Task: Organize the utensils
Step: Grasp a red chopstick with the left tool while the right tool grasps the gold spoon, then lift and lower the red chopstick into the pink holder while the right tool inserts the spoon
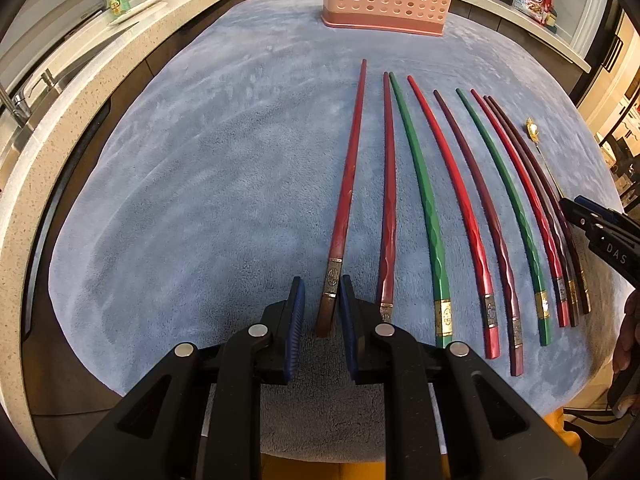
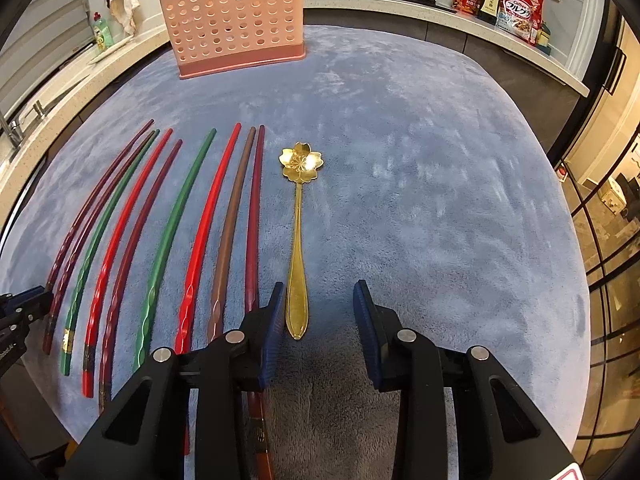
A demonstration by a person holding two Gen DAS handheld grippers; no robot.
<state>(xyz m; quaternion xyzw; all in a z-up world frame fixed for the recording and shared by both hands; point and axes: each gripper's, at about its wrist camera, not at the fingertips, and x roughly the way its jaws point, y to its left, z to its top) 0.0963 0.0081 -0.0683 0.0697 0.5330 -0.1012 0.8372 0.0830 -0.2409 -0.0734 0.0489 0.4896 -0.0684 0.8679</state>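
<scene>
While closing narrowly on the dark red chopstick [image 1: 347, 200] between the left gripper [image 1: 322, 300] pads, straddling the gold spoon [image 2: 297, 248] handle just inside the right gripper [image 2: 319, 304], jaws partly open, not yet pinching. Likely needing closing, lifting, carrying ahead to the pink holder [image 2: 236, 24].

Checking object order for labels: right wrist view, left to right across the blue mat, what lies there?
Dark red chopstick pair → green chopstick → red chopstick → maroon chopstick → green chopstick → red chopstick → brown chopstick → maroon chopstick → gold flower spoon.
</scene>
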